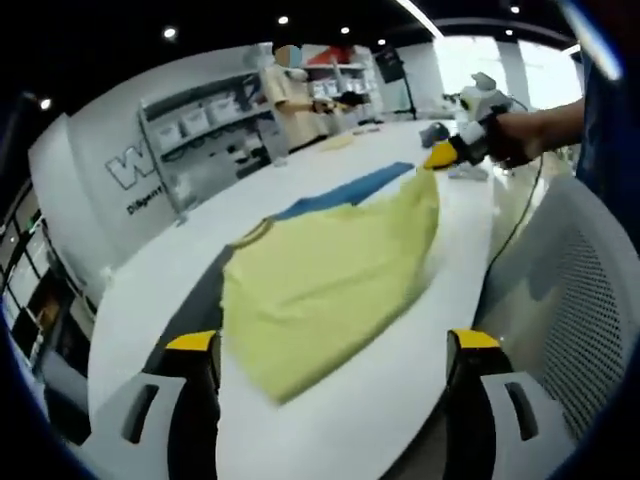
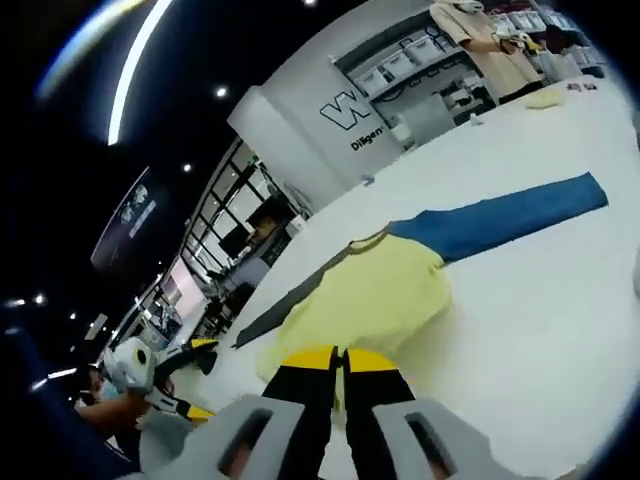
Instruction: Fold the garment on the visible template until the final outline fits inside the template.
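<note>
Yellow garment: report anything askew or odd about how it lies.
The yellow garment lies rumpled and slanted across the blue template, one corner lifted by the right tool, shut on it. The left tool is open beside it.

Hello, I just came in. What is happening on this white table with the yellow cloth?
A person is folding a yellow T-shirt on a white table with two handheld grippers. The right gripper is shut on a corner of the T-shirt and lifts it over the rest. The left gripper hangs open above the near edge, holding nothing. A blue and grey template lies under the T-shirt and sticks out beyond it, so the fold is not finished.
</note>
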